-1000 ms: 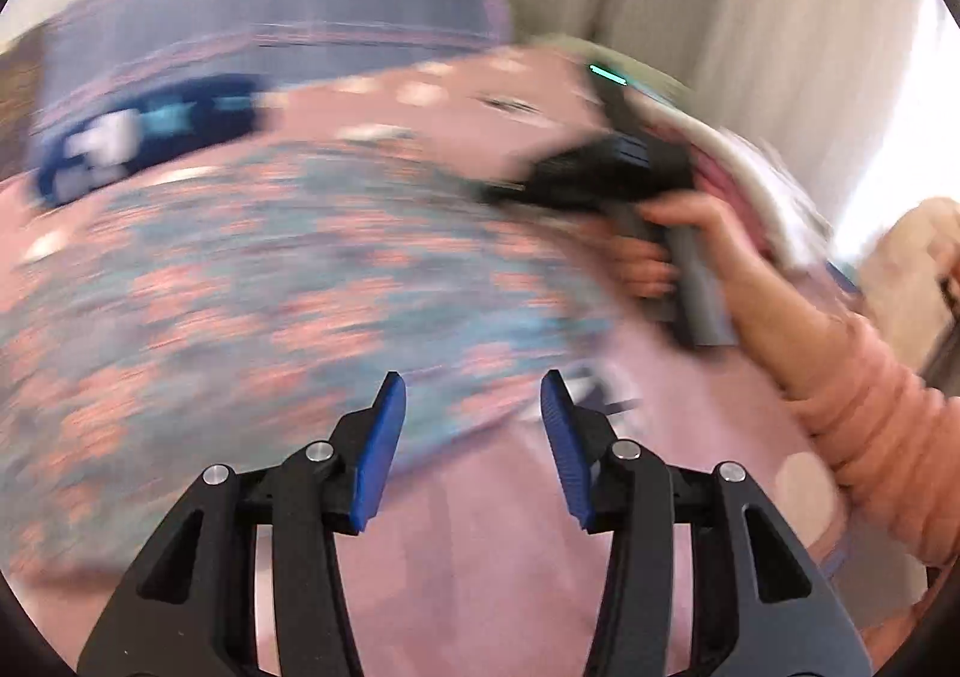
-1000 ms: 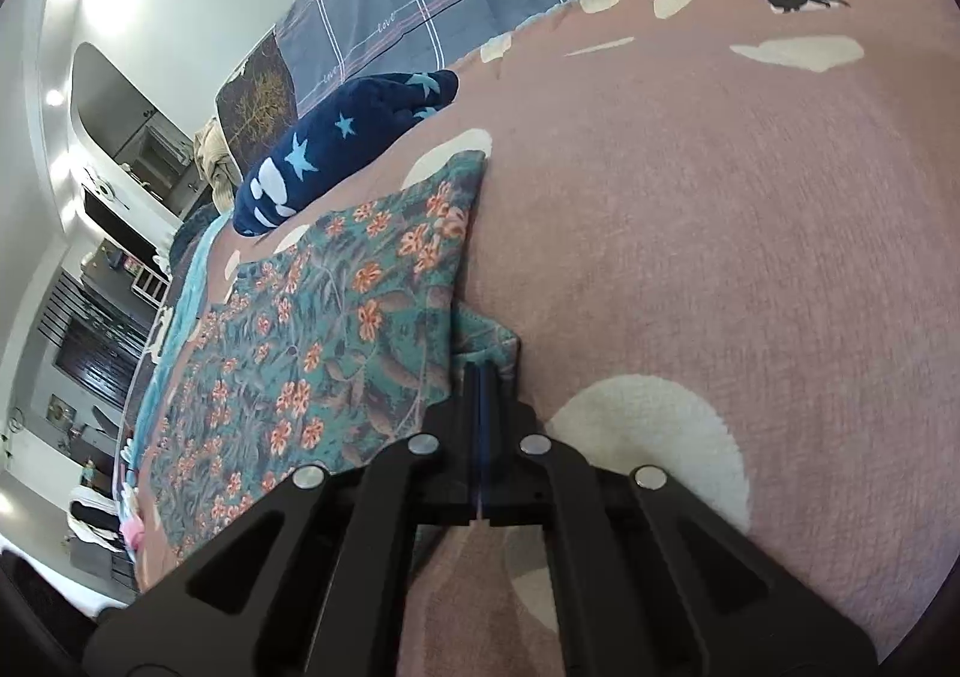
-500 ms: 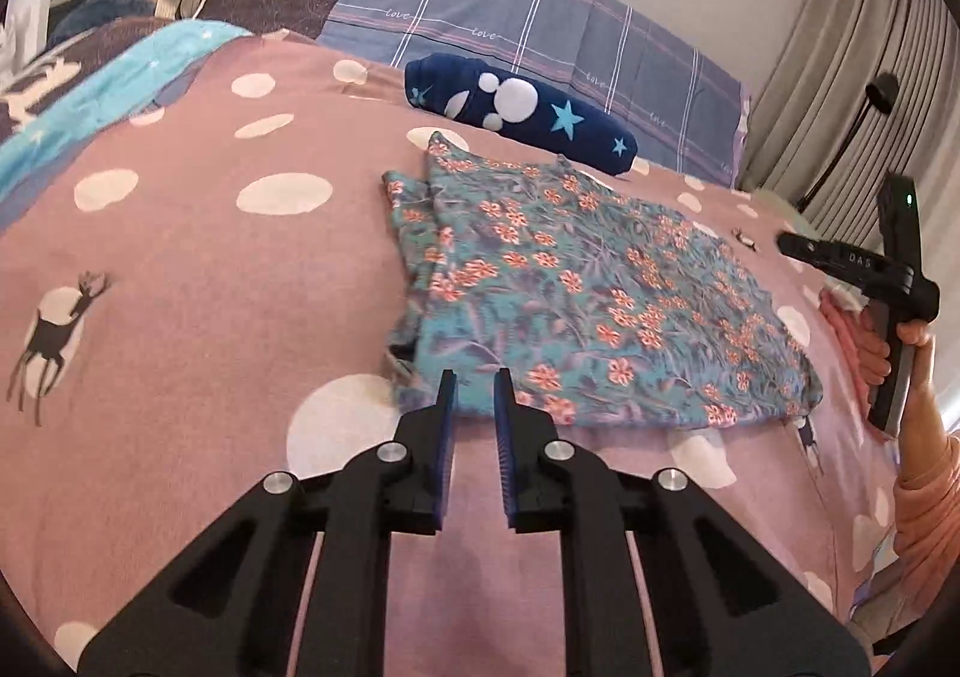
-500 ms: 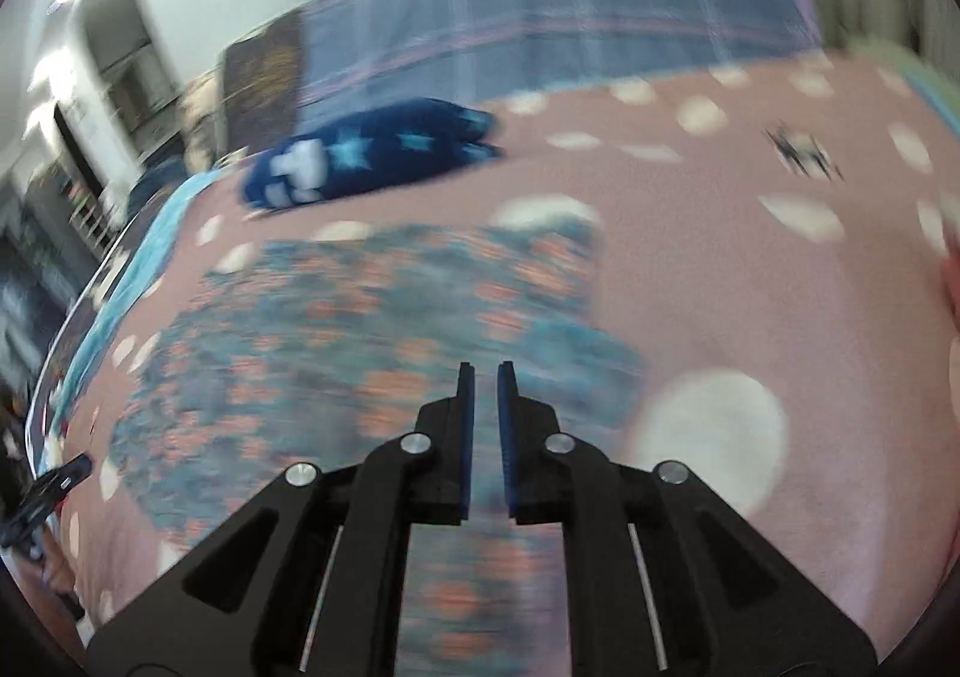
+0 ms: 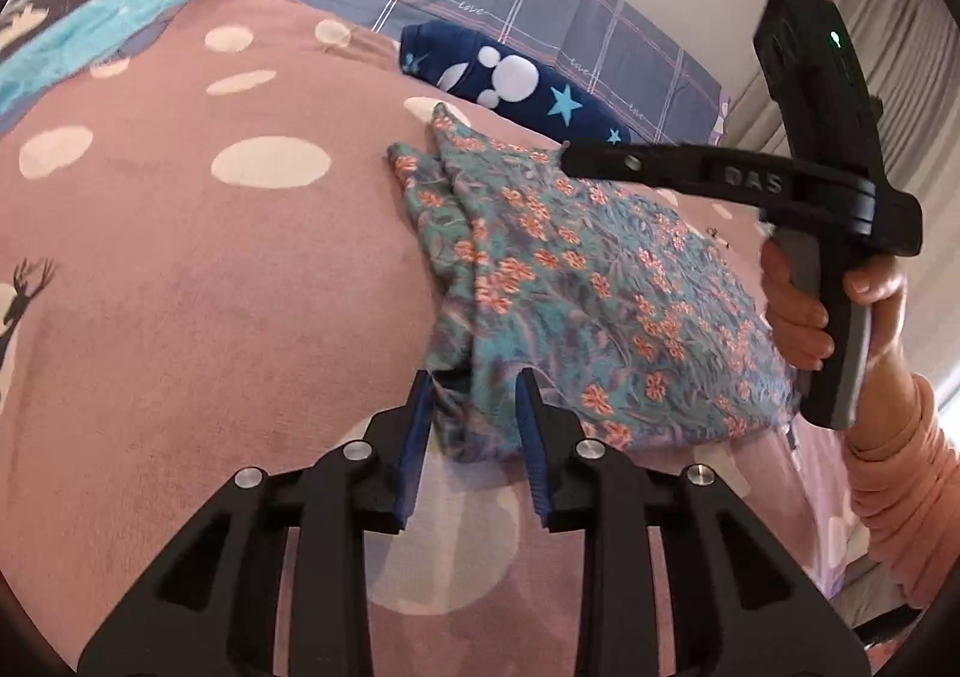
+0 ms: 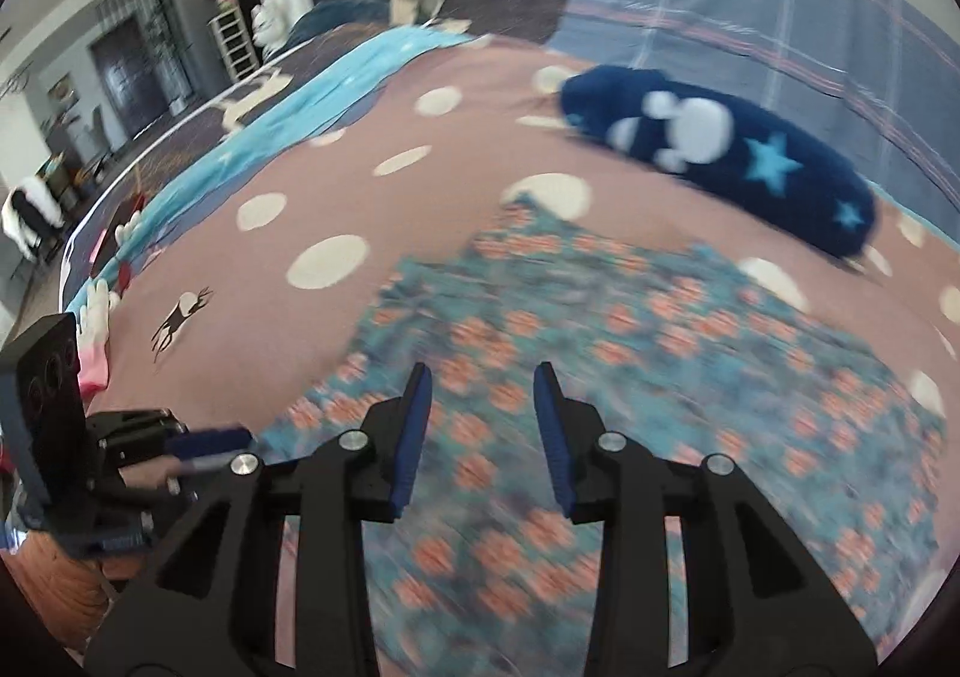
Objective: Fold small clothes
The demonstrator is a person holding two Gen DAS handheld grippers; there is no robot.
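The left gripper [image 5: 471, 398] has just been opening its jaws – they stand narrowly parted around the near corner of the floral garment [image 5: 576, 287], the cloth bunched between the pads, which seem not to press it. The garment lies folded on the pink spotted bedspread [image 5: 198, 281], spreading ahead and right of those jaws. The right gripper [image 6: 483, 392], jaws also just opening and empty, hovers over the garment's blurred middle – a navy star-print cushion [image 6: 720, 149] lies beyond.
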